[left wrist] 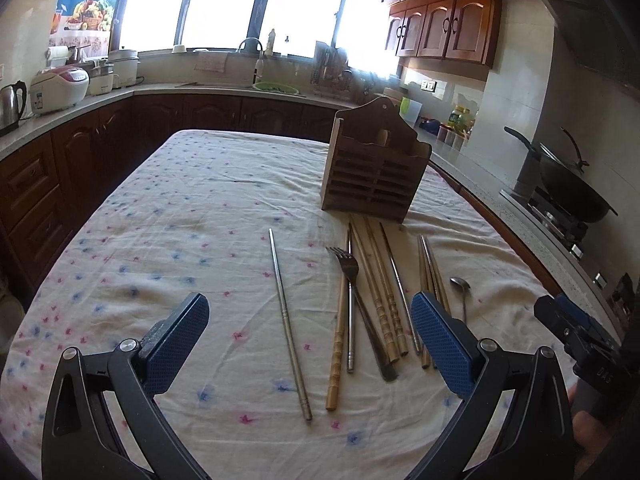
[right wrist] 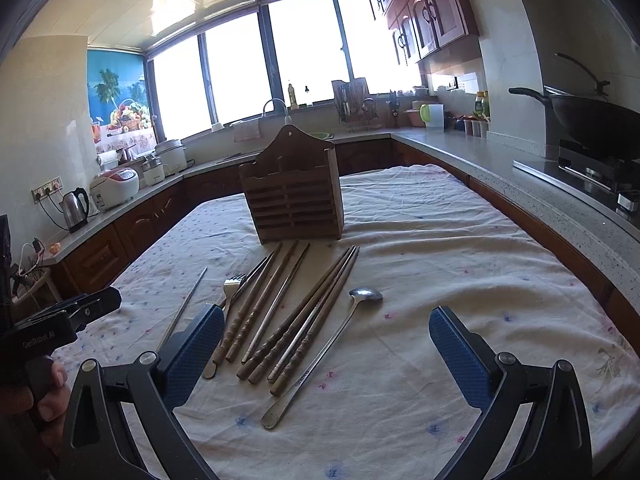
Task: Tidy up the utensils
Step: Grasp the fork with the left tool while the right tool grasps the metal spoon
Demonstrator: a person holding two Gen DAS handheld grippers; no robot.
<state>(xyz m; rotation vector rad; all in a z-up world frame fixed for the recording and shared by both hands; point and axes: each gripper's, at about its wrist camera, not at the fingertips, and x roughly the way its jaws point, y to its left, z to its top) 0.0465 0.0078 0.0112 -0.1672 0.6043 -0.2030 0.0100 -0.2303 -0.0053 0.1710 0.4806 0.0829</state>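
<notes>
A slatted wooden utensil holder stands upright on the table. In front of it lie several wooden and metal chopsticks, a fork and a long metal spoon. One metal chopstick lies apart to the left. My left gripper is open and empty above the near chopstick ends. My right gripper is open and empty over the spoon handle. Each gripper shows at the edge of the other's view.
The table wears a white floral cloth. Counters surround it: kettle and rice cooker on the left, sink at the back, wok on the stove at right.
</notes>
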